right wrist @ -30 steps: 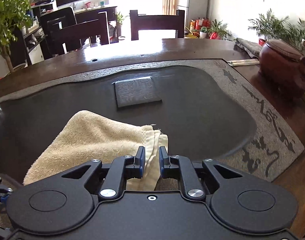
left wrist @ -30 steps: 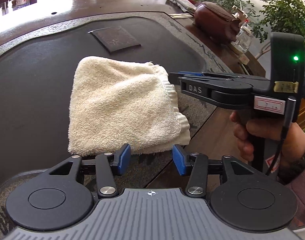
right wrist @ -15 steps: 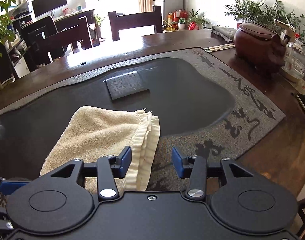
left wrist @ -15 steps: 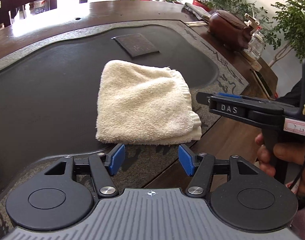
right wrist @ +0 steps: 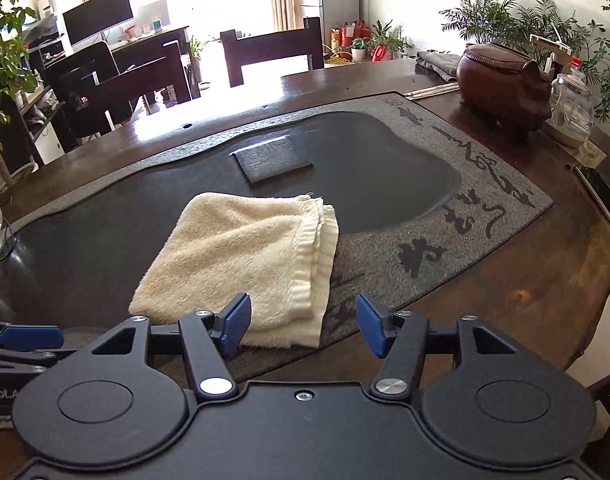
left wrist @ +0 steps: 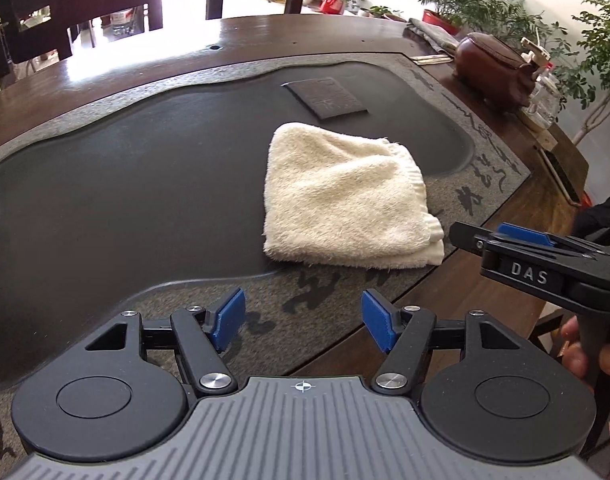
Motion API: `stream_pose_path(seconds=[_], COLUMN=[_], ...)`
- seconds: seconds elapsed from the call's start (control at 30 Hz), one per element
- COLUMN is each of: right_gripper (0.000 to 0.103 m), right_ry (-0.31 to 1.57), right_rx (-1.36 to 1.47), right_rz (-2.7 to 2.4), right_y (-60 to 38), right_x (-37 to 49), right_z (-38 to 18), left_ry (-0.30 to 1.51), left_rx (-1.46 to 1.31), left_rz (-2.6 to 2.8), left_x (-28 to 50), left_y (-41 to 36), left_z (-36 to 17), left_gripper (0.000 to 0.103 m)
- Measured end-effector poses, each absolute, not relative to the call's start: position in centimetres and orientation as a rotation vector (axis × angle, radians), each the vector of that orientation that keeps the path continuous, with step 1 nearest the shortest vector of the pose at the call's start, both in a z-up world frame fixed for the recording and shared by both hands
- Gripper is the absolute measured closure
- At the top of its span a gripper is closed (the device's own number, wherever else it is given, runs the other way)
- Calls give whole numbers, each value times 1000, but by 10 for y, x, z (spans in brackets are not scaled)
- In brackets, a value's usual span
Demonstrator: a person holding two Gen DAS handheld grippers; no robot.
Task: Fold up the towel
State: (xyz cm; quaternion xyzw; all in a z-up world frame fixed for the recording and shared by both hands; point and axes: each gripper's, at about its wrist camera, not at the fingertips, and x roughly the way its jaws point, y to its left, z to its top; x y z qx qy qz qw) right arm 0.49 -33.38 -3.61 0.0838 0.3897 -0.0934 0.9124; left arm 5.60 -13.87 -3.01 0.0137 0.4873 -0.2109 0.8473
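Lying folded on the dark stone tray (left wrist: 137,184) of the wooden desk (left wrist: 485,292), the cream towel (left wrist: 341,196) is sitting beyond the left tool (left wrist: 303,322), whose blue pads have just been spreading with nothing between them; the right tool (left wrist: 465,236) is reaching in from the right. Looking from the right wrist, the right tool (right wrist: 303,326) is hanging just above the towel's (right wrist: 241,256) near edge, jaws just widened and gripping nothing, its left pad (right wrist: 235,322) overlapping the near hem.

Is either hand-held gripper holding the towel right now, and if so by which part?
Nothing is held. The left hand-held gripper and the right hand-held gripper have just been opening, nothing between their jaws. The folded towel lies free on the dark tray.
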Motion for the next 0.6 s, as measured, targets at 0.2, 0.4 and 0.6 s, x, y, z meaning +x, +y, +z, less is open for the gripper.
stream_pose_path(seconds=[0.2, 0.4, 0.6], right_gripper=[35, 23, 13], right_ry=[791, 784, 786], right_rx=[194, 195, 183], right_rz=[-177, -152, -122], right_y=[-316, -298, -283], right_x=[-13, -26, -33], right_z=[-31, -27, -26], left_ry=[1011, 989, 985], left_rx=[42, 42, 29], left_rz=[-411, -392, -386], left_x=[44, 34, 25], left_y=[-121, -104, -90], left_z=[-24, -18, -18], left_gripper=[32, 28, 21])
